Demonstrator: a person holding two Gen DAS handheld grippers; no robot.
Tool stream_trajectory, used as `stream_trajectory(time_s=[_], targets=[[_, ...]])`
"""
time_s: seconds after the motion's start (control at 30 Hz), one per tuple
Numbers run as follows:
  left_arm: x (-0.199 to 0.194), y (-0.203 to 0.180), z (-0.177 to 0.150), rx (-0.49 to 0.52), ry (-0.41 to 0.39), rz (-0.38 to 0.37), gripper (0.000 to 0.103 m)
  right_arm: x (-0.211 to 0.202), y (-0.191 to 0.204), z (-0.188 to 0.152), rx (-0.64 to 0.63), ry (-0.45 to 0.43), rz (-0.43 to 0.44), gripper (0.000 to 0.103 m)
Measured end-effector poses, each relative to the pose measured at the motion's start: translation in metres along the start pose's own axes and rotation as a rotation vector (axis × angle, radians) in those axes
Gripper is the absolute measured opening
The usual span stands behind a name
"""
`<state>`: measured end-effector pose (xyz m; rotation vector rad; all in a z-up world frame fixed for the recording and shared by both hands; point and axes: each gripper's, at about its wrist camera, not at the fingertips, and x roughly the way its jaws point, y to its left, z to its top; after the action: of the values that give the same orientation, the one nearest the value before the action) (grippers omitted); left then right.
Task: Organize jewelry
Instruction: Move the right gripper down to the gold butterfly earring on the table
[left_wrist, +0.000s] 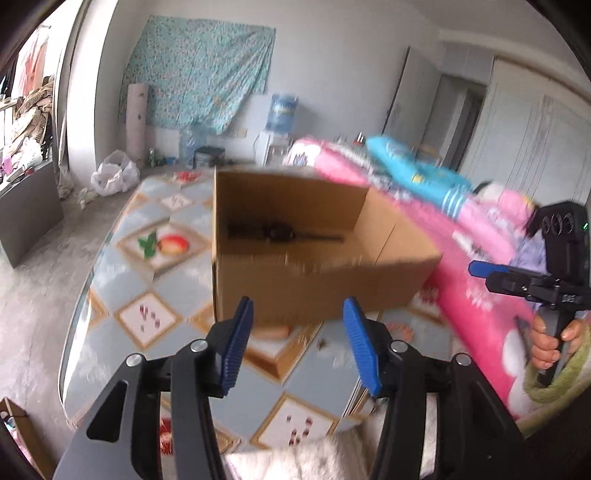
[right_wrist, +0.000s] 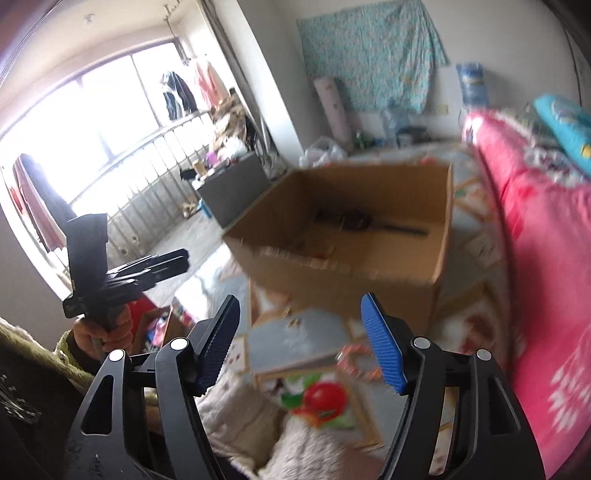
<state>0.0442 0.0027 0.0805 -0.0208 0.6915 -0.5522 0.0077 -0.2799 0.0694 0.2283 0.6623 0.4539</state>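
An open cardboard box stands on a table with a patterned cloth. A dark, blurred object lies inside it; it also shows in the right wrist view inside the box. My left gripper is open and empty, just in front of the box's near wall. My right gripper is open and empty, in front of the box. The right gripper also shows at the right of the left wrist view. The left gripper shows at the left of the right wrist view. No jewelry is clearly visible.
Pink bedding with a blue pillow lies right of the table. A white fluffy cloth lies near me. A water dispenser, plastic bag and a grey cabinet stand on the floor beyond.
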Motion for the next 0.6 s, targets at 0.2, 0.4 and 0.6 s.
stream_trajectory(time_s=[0.2,0.4,0.6], targets=[[0.045,-0.029,-0.029,0.126,0.096,0.065,0.05,0.054,0.007,-0.022,0.013,0.101,-0.068,0.057],[0.076,-0.039,-0.04,0.188,0.151,0.073,0.041,0.103,0.009,-0.037,-0.008,0.14,-0.129,0.039],[0.09,-0.012,-0.041,0.087,0.187,0.111,0.027,0.135,0.014,-0.04,-0.04,0.128,-0.142,0.036]])
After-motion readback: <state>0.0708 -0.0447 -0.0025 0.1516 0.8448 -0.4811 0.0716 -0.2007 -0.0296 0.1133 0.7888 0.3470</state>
